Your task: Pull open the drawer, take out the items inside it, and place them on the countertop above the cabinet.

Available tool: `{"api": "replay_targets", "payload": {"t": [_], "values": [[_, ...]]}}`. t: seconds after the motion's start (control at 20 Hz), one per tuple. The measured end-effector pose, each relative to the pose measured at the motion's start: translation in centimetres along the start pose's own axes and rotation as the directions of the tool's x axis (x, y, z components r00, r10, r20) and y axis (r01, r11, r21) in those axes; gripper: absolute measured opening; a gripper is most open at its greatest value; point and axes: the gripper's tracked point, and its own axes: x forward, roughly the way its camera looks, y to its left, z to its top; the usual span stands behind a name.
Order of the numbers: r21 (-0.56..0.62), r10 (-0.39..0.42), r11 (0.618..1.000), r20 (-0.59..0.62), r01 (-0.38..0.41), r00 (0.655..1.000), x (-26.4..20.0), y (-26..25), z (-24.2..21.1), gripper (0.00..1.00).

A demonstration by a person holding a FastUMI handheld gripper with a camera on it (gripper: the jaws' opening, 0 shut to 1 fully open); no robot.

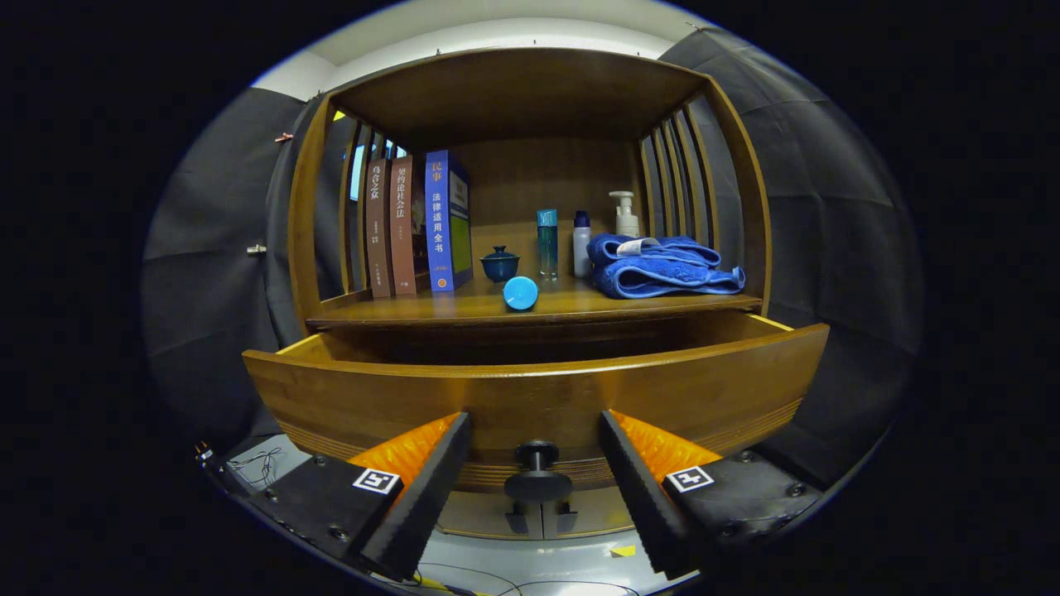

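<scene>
While your gripper fingers stand apart beside the small dark round knob, the curved brown wooden drawer sits open; reach in blind and you may bump its front.

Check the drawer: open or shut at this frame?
Open. The drawer front stands out from the cabinet, with a dark gap behind it. The gripper is open, its fingers either side of the knob, not touching.

Glossy varnished wood drawer and countertop; soft terry-cloth towel; ribbed fingers spread apart.
</scene>
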Motion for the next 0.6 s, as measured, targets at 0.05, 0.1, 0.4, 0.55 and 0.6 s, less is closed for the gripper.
{"api": "replay_targets", "payload": {"t": [0.05,0.1,0.4,0.55,0.6], "values": [[-0.002,0.001,1.0,-0.001,-0.001,1.0,0.5,0.0,0.1,1.0],[-0.005,0.001,1.0,-0.002,-0.001,1.0,1.0,0.0,0.2,1.0],[-0.021,0.002,1.0,-0.01,-0.002,1.0,3.0,-0.1,0.6,1.0],[-0.032,0.0,0.999,-0.01,0.0,1.0,3.9,-0.1,0.8,1.0],[-0.032,0.001,0.999,-0.01,-0.001,1.0,4.2,-0.2,0.8,1.0]]}}
